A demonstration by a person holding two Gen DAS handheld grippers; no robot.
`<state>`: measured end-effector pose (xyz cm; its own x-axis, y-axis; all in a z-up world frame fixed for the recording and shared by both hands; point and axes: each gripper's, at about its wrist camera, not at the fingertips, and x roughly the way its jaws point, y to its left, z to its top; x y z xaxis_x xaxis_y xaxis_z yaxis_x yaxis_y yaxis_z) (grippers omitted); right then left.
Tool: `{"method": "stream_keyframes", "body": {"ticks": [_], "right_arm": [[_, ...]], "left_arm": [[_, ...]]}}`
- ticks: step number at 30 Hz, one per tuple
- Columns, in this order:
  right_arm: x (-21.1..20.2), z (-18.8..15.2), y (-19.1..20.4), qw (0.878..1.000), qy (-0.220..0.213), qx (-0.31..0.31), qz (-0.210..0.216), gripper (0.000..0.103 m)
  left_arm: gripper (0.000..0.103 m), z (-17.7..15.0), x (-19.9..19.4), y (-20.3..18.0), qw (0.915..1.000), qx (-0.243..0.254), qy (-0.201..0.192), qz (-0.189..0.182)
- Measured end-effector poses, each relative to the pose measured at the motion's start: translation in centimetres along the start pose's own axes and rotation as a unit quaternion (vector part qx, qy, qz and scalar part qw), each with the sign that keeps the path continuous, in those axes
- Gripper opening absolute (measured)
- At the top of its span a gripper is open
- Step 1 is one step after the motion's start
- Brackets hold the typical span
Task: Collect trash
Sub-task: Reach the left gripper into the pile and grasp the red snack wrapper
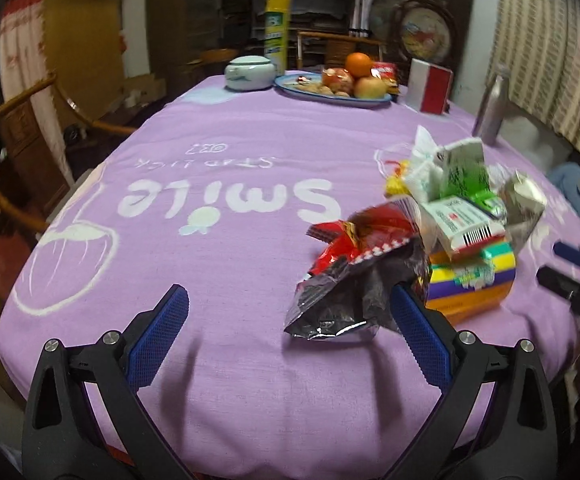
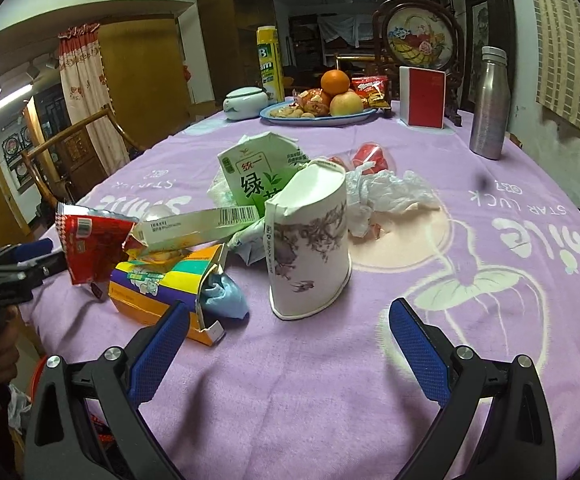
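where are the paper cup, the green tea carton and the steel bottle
paper cup (image 2: 310, 240), right wrist view, on its printed side wall
green tea carton (image 2: 257, 178), right wrist view, on its green front face
steel bottle (image 2: 488, 112), right wrist view, on the middle of its body

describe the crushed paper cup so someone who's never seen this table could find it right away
On the purple tablecloth, look at the trash pile near the front edge, just ahead of the right tongs. The paper cup stands upside down at the pile's right side, beside the striped box and in front of the green tea carton. It is the only white piece with grey ink-style drawings and a dented top.
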<state>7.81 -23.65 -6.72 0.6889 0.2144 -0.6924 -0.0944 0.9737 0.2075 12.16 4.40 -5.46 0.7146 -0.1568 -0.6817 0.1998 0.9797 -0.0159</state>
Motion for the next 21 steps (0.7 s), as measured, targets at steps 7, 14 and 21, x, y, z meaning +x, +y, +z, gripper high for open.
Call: {"method": "stream_keyframes", "body": {"ticks": [7,14,21], "right_arm": [[-0.3,-0.1,-0.4,1.000,-0.010,0.010,0.017,0.097],[-0.1,0.0,0.1,0.999,-0.010,0.012,0.030,0.097],[-0.4,0.2,-0.5,0.999,-0.014,0.020,0.021,0.097]], "left_arm": [[0.096,-1.4,-1.7,1.2,0.9997,-0.011,0.004,-0.022],[0.096,1.4,1.8,-2.4,0.9988,0.038,0.007,-0.029],[0.054,2.6,5.8,-0.3,0.9898,-0.076,0.080,-0.090]]}}
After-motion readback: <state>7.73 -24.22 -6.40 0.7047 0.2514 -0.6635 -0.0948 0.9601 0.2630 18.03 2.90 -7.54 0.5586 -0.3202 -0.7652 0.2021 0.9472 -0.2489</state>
